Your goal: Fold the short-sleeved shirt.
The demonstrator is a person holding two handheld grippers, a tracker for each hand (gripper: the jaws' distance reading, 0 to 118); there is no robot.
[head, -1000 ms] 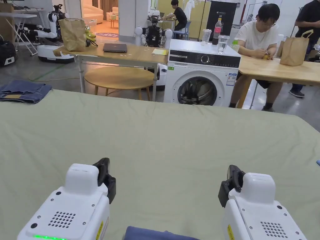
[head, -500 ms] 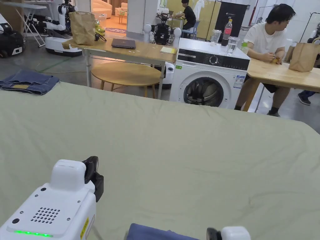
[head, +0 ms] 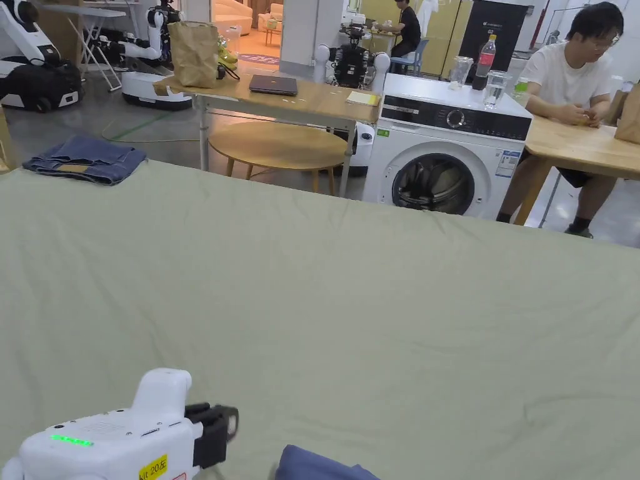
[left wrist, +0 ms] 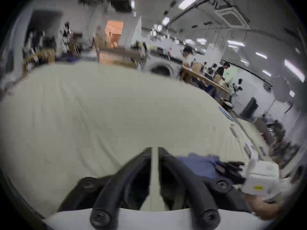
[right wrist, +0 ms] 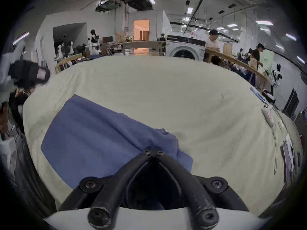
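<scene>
My right fingers (right wrist: pixel 153 153) pinch the blue shirt's (right wrist: pixel 93 134) corner. The shirt stretches away to their left. My left fingers (left wrist: pixel 154 150), nearly closed, hold nothing.

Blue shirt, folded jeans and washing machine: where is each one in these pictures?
blue shirt (right wrist: pixel 99 140): right gripper view, flat middle of the cloth.
folded jeans (head: pixel 87 159): head view, top layer.
washing machine (head: pixel 437 184): head view, round door.

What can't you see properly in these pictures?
- Shirt: in the head view, the bottom edge cuts most of it off.
- Shirt sleeves and collar: hidden by folds and bunching in the right gripper view.
- Right gripper: jaw tips meet at the bunched cloth; the pinch itself is hidden.
- Left gripper view: motion blur smears the background.
</scene>
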